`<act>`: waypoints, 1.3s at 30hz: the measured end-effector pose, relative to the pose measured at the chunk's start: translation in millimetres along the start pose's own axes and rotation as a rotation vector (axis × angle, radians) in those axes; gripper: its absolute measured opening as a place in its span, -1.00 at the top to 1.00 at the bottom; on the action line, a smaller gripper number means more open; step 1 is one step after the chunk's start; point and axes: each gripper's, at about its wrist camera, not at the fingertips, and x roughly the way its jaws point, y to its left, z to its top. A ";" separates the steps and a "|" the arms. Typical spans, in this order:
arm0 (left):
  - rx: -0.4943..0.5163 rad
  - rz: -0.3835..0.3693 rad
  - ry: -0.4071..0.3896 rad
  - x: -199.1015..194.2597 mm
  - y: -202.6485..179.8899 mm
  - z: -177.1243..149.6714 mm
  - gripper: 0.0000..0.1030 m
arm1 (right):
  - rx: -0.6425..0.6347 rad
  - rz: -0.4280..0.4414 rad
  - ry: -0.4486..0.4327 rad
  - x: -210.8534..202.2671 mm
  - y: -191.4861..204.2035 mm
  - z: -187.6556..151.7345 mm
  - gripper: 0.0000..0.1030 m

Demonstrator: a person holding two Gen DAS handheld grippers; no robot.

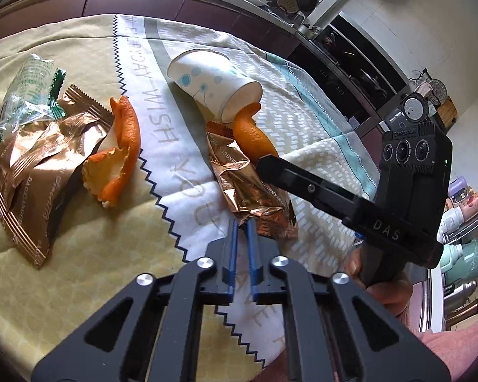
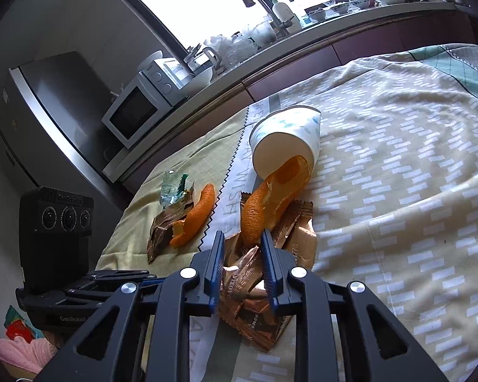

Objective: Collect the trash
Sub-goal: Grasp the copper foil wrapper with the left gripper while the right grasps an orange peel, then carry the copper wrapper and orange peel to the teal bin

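Kitchen, patterned tablecloth (image 2: 398, 159). Right gripper (image 2: 242, 242) open, jaws straddling the copper wrapper (image 2: 248, 302) directly below; orange peel (image 2: 264, 203) just ahead, trailing into tipped paper cup (image 2: 286, 140). Left gripper (image 1: 242, 226) nearly closed, empty, beside the wrapper. Right arm nearer.

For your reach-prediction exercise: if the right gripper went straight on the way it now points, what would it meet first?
Most likely the crumpled brown foil wrapper, already between the open jaws of the right gripper. Just beyond lies the orange peel spilling from the tipped paper cup; depth is uncertain.
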 end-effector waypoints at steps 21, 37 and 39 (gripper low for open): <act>-0.096 -0.065 -0.008 20.0 6.4 20.7 0.27 | 0.020 -0.030 -0.029 -4.6 -13.3 -6.0 0.83; -0.098 -0.165 -0.058 -20.1 28.3 -8.6 -0.25 | -0.088 -0.024 0.016 7.6 18.6 -16.8 0.84; -0.095 -0.149 -0.070 -30.1 34.4 -14.3 -0.30 | -0.096 -0.029 0.018 9.0 20.9 -17.0 0.84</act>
